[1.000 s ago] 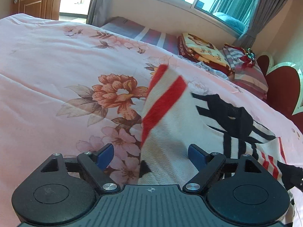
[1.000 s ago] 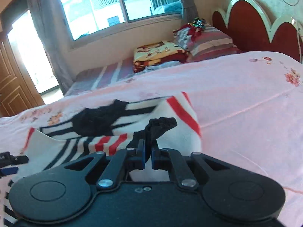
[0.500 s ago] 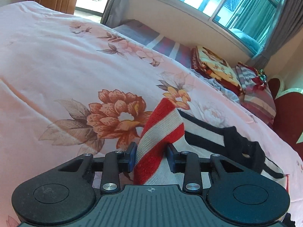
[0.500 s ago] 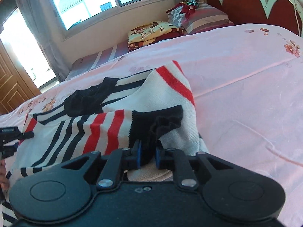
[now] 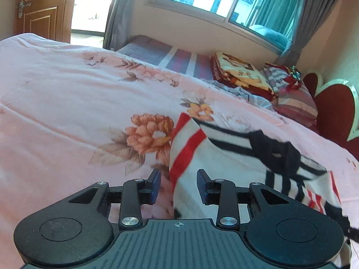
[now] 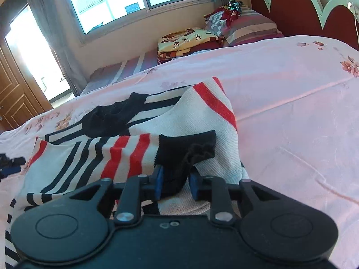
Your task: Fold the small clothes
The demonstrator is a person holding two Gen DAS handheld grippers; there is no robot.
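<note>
A small white knit sweater [image 5: 228, 157] with red and black stripes and a black collar lies on the pink floral bedspread [image 5: 78, 112]. It also shows in the right wrist view [image 6: 139, 148], with a sleeve folded across the body and its black cuff [image 6: 188, 148] on top. My left gripper [image 5: 178, 187] is open, its jaws either side of the sweater's red-striped edge without pinching it. My right gripper [image 6: 176, 185] is open, its jaws parted around the black cuff, which lies loose between them.
Folded blankets [image 6: 186, 40] and a striped pillow [image 6: 246, 27] are stacked at the far side of the bed under the window. A red headboard [image 6: 303, 6] stands to the right. A wooden door [image 5: 40, 9] is far left. Bare bedspread stretches left and right of the sweater.
Both grippers have opened and let go of the sweater. The left one released the red-striped edge, the right one released the black cuff. The sweater now lies lower on the bed.
</note>
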